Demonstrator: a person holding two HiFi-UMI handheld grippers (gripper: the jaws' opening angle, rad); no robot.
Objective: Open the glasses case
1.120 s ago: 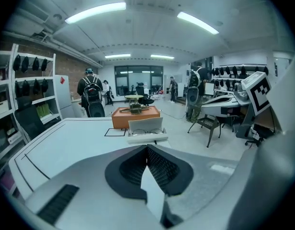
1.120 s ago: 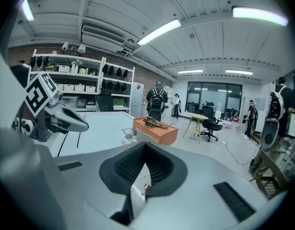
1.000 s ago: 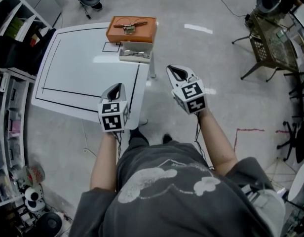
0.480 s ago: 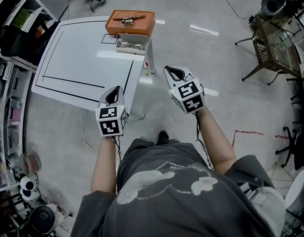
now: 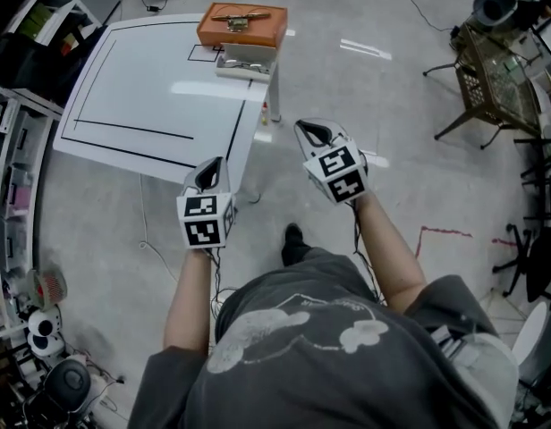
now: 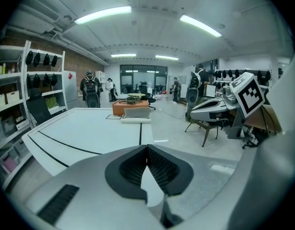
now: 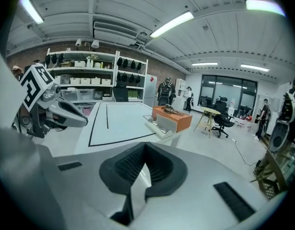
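A pale glasses case (image 5: 247, 62) lies at the far right corner of the white table (image 5: 141, 96), its lid standing up, next to an orange box (image 5: 242, 24) with a pair of glasses on top. In the gripper views the case (image 6: 136, 114) (image 7: 161, 124) is small and far off. My left gripper (image 5: 210, 170) (image 6: 146, 147) hangs shut and empty just off the table's near edge. My right gripper (image 5: 313, 130) (image 7: 145, 145) is shut and empty over the floor, to the right of the table. Both are well short of the case.
Storage shelves (image 5: 12, 70) run along the left of the table. A wire chair (image 5: 490, 83) stands on the floor at the right, and cables (image 5: 150, 239) trail on the floor near the table's leg (image 5: 275, 105). People stand far back in the room (image 6: 90, 87).
The table and case have slid away toward the top of the head view. My left gripper, earlier over the table's near edge, now hangs off it; both grippers stay shut.
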